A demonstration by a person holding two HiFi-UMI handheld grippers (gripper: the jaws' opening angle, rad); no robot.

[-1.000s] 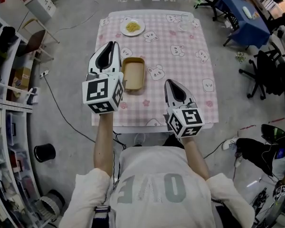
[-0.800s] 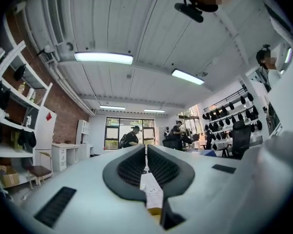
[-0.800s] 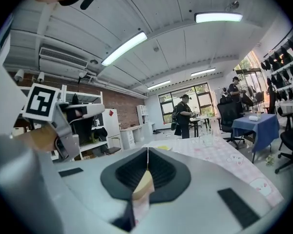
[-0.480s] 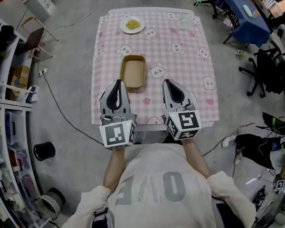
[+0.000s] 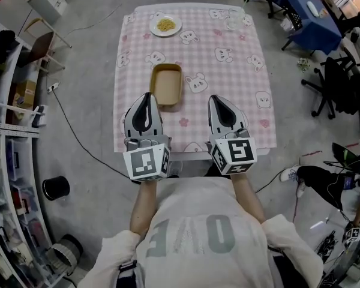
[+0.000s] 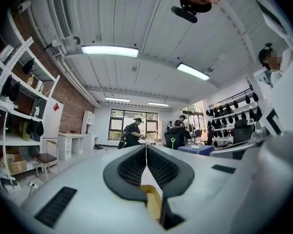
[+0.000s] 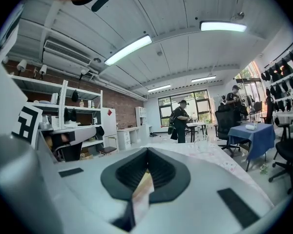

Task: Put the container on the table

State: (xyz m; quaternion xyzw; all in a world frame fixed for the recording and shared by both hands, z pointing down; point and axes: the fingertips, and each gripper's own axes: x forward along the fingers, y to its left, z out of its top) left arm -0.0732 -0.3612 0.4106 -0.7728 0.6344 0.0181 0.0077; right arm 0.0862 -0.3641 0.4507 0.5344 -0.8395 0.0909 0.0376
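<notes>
Saw the tan rectangular container (image 5: 167,86) standing open-topped on the pink checked table (image 5: 228,83), just beyond the left gripper (image 5: 147,96) and clear of it. Found the left gripper and the right gripper (image 5: 219,99) side by side over the table's near edge, jaws of each pressed together on nothing.

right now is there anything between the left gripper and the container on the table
Nothing visible. The left gripper, fingers shut and empty, is just short of the container's near left corner, with only checked cloth between them. The plate of noodles sits well beyond the container.
</notes>
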